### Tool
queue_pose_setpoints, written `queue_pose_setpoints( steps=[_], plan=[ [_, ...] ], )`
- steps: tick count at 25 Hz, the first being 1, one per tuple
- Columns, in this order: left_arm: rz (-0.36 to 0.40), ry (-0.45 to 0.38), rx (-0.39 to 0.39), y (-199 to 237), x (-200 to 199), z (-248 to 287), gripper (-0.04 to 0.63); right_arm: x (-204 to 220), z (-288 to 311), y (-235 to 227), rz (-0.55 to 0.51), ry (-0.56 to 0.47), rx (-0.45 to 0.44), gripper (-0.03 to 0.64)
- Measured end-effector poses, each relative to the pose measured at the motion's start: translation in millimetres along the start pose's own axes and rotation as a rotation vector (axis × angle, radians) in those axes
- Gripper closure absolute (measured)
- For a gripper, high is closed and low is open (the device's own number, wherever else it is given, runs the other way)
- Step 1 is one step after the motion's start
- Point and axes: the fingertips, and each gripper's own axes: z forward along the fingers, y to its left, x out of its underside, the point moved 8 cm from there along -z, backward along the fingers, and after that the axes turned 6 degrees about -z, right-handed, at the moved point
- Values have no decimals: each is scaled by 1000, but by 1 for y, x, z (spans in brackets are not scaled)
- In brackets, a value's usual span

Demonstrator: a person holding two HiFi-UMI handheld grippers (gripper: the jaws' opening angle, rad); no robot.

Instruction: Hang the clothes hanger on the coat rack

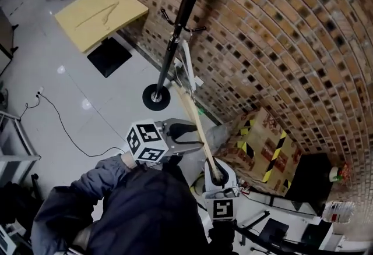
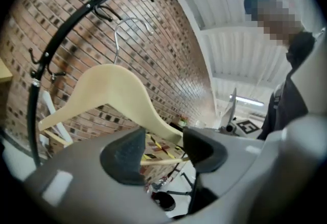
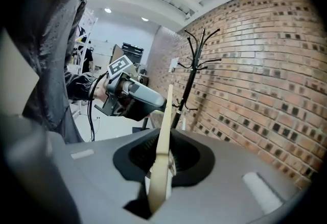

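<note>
In the middle of the head view, we see the clothes hanger [image 1: 195, 123] as a pale wooden strip running from lower right up toward the pole of the coat rack [image 1: 182, 12]; it hangs on no peg. Its lower end sits in the right gripper [image 1: 217, 178], whose jaws are closed onto the wood. In the right gripper view the hanger stands edge-on between the dark pads and covers most of them. The left gripper [image 1: 193, 138] reaches in from the left at about mid-length of the hanger. In its own view the two pads stand apart, with only the hanger's thin lower bar [image 2: 161, 162] showing across the gap. The hanger's arm slips behind the right-hand pad, so we cannot tell whether it touches there. The metal hook [image 2: 132, 26] shows plainly in that view against the brick wall [image 2: 168, 49], beside the rack's upper pegs; in the head view we cannot make it out. The rack's top is cut off by the upper frame edge, and the person's dark sleeve [image 1: 81, 201] hides the floor at lower left. A yellow desk [image 1: 125, 6] stands at upper left.
</note>
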Motion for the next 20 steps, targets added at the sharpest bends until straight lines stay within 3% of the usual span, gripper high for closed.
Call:
queue_pose_setpoints(
  steps=[3,9,15,20],
  plan=[
    [-15,-67,-98,10,-5,-37,379,-16,30,8,-27,-42,-93,557],
    [-3,-160,-211,29,-41,-86,379,-56,83,2,-44,-129,-198,557],
    [110,-220,-273,45,-153,-103,380,-123,140,-62,42,-246,-247,557],
    [180,-270,-322,55,-255,-103,382,-173,187,-136,31,-348,-307,557]
  ],
)
